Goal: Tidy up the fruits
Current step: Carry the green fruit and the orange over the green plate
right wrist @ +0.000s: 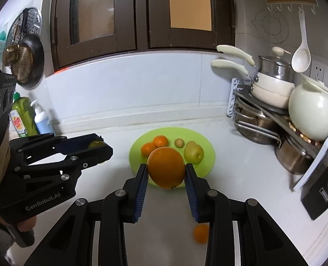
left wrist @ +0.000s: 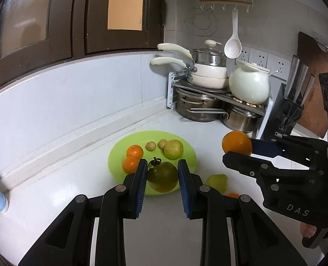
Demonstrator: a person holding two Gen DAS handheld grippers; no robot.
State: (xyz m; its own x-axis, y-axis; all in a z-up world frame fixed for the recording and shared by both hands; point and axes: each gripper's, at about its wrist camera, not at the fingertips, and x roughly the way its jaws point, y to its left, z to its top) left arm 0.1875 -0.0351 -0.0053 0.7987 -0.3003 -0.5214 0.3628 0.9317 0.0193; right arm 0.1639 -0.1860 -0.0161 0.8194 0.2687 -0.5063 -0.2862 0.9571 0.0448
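Above green plate [left wrist: 119, 148] near edge: both tongs [left wrist: 162, 166] [right wrist: 165, 170] gripping fruit.

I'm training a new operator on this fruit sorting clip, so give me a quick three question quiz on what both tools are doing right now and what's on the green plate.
1. True or false: the left tool is shut on a dark green tomato.
2. Multiple choice: what does the right tool hold? A) a pear B) a large orange C) a white spoon
3. Short answer: in the right wrist view, what lies on the counter off the green plate, near the bottom of the picture?

Key
1. True; the stem shows beside the left pad.
2. B
3. A small orange fruit, blurred; the two small oranges and pear are on the plate.
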